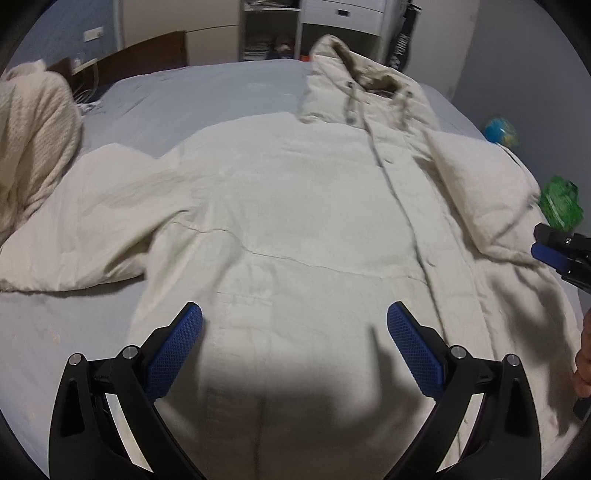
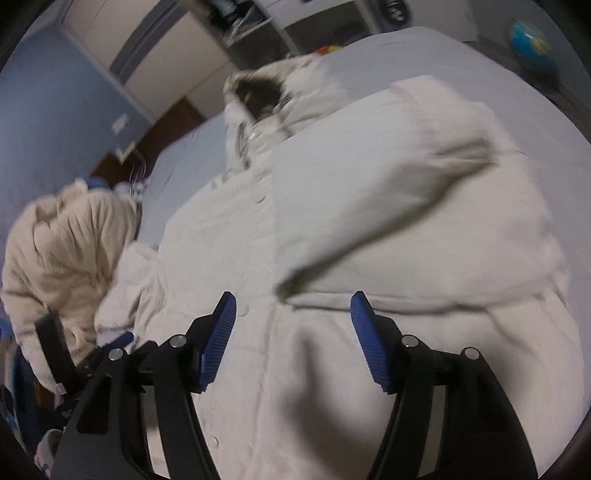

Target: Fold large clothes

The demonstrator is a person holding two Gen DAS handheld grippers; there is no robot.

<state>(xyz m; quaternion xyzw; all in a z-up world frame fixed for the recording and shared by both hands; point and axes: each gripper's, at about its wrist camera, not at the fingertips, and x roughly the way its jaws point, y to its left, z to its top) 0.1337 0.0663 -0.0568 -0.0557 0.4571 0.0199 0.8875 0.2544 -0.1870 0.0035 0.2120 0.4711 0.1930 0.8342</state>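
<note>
A large cream hooded coat (image 1: 295, 206) lies front-up on a grey-blue bed (image 1: 192, 96), hood at the far end. Its right sleeve (image 1: 476, 184) is folded over the body; its left sleeve (image 1: 81, 229) spreads out to the left. My left gripper (image 1: 294, 317) is open and empty, hovering over the coat's lower front. My right gripper (image 2: 293, 304) is open and empty above the coat (image 2: 369, 206), just short of the folded sleeve's cuff (image 2: 295, 286). The right gripper also shows at the right edge of the left wrist view (image 1: 554, 251).
A cream knitted blanket (image 1: 33, 136) is piled at the bed's left side; it also shows in the right wrist view (image 2: 62, 251). Shelves and drawers (image 1: 332, 26) stand beyond the bed. A small globe (image 1: 500, 131) and a green object (image 1: 561, 203) lie off the right edge.
</note>
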